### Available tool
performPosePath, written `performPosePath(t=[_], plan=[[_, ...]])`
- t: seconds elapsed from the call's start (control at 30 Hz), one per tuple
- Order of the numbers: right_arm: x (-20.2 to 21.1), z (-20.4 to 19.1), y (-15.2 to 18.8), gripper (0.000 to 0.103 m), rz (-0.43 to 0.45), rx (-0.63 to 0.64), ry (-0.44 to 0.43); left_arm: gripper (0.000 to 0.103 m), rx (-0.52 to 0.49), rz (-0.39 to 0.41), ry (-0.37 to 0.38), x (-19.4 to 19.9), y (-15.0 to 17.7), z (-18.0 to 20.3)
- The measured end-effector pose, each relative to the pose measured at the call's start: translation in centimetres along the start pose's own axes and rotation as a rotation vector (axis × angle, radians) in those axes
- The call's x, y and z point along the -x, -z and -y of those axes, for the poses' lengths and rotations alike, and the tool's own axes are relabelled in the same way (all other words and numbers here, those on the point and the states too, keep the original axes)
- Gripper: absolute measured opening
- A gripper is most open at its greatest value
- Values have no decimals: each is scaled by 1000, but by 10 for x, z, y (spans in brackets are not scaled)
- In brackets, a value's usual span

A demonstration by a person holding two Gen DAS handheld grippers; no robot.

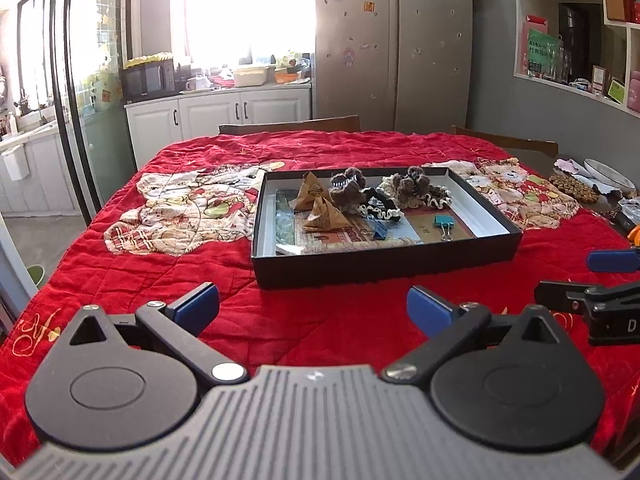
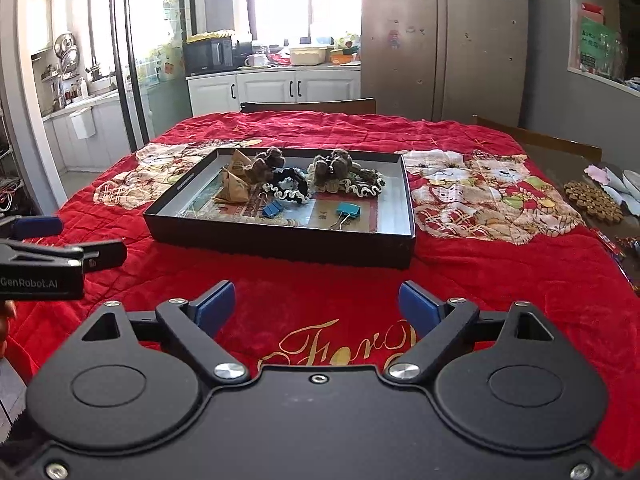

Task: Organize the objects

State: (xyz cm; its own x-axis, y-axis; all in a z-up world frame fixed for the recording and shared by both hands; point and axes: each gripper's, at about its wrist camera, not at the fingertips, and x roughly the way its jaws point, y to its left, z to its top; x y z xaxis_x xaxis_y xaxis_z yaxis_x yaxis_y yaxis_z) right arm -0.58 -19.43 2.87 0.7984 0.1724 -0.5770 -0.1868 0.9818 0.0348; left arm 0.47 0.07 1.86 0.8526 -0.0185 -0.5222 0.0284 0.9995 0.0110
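A shallow black box (image 1: 360, 266) (image 2: 280, 242) sits mid-table on a red quilt. Inside lie brown paper pyramids (image 1: 322, 216) (image 2: 234, 190), fuzzy brown hair clips (image 1: 348, 190) (image 2: 334, 168), frilly scrunchies (image 2: 288, 188), and blue binder clips (image 1: 445, 222) (image 2: 349, 210). My left gripper (image 1: 313, 310) hovers open over the quilt, short of the box's near wall, nothing between its blue pads. My right gripper (image 2: 316, 308) is also open and empty, just before the box. Each gripper shows at the edge of the other's view: the right gripper (image 1: 600, 280), the left gripper (image 2: 52, 240).
Wooden chairs (image 1: 290, 126) stand at the table's far side. At the right edge lie a round beaded coaster (image 2: 593, 200), a plate (image 1: 608, 176) and small clutter. Kitchen cabinets (image 1: 218, 114) and a fridge (image 1: 394, 44) are behind.
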Motion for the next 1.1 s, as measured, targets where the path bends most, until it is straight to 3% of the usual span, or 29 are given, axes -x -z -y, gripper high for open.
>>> performPosePath(t=[1.1], plan=[[-4, -1, 9, 94, -18, -29, 20, 103, -8, -12, 5, 5, 5, 7]])
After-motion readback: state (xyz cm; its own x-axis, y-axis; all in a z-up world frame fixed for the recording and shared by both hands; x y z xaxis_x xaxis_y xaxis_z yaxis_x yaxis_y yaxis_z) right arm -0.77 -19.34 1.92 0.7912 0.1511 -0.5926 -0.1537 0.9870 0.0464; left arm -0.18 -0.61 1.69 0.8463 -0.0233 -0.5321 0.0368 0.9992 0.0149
